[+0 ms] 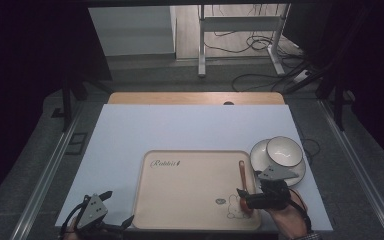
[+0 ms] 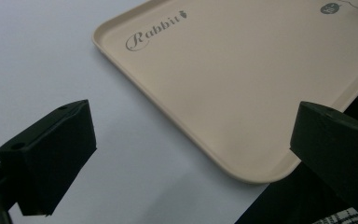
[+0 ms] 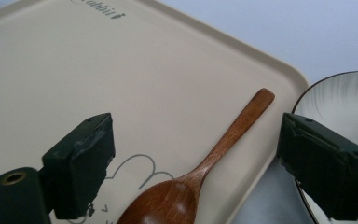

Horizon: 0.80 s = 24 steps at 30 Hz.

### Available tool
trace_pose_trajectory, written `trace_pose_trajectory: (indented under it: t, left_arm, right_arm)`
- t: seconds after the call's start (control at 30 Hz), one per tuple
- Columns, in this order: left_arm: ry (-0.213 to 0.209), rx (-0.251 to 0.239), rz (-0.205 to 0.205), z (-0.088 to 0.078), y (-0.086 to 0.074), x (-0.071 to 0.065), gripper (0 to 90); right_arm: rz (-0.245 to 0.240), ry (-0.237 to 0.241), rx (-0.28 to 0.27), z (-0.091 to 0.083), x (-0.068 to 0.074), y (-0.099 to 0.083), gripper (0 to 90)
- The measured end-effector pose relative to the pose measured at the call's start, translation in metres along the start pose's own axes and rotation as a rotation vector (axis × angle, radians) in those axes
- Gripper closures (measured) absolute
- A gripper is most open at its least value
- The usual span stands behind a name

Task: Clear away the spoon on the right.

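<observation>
High view
Tray (image 1: 190, 185): beige, rectangular, on white sheet (image 1: 145, 130) near front edge; script word at far-left corner, rabbit drawing at near-right corner.
Spoon (image 1: 242, 180): wooden, lying in tray along right rim, bowl end toward front, handle pointing away.
Plate (image 1: 260, 150): white, dark rim, just right of tray's far-right corner; bowl (image 1: 284, 151) sitting on it.
Right gripper (image 1: 240, 195): held by a hand over tray's near-right corner, jaws spread around spoon bowl; contact cannot be told.
Left gripper (image 1: 116, 209): just left of tray's near-left corner, jaws spread, holding nothing.

Left gripper view
Tray (image 2: 242, 84): ahead between jaws, rounded near corner at table edge, "Rabbit" lettering toward far corner.
Jaws: wide apart, empty; one over white sheet (image 2: 37, 60), other beyond tray corner.

Right gripper view
Spoon (image 3: 200, 172): between jaws, flat on tray (image 3: 121, 79), handle tip near tray's right rim.
Jaws: spread, clear of spoon on both sides.
Plate (image 3: 345, 102): just beyond tray rim, partly behind right jaw.
</observation>
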State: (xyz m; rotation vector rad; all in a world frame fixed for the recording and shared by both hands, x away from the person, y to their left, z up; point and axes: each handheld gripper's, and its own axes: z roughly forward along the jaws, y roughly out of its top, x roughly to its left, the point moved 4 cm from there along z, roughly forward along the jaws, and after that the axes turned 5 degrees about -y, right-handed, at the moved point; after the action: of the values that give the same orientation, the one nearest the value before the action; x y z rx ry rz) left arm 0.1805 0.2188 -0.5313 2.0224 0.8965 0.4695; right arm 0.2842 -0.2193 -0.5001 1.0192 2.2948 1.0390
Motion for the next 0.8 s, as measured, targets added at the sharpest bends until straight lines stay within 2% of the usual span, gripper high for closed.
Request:
trace_pose_trajectory:
  t: [0.43,0.8]
  left_arm:
    - [0.0,0.0,0.0,0.0,0.0,0.0,0.0]
    - [0.0,-0.001,0.0,0.0,0.0,0.0,0.1]
  right_arm:
    - [0.021,-0.012,-0.034,-0.017,-0.002,-0.009,6.5]
    - [0.018,-0.044,-0.065,-0.033,-0.003,-0.018,3.6]
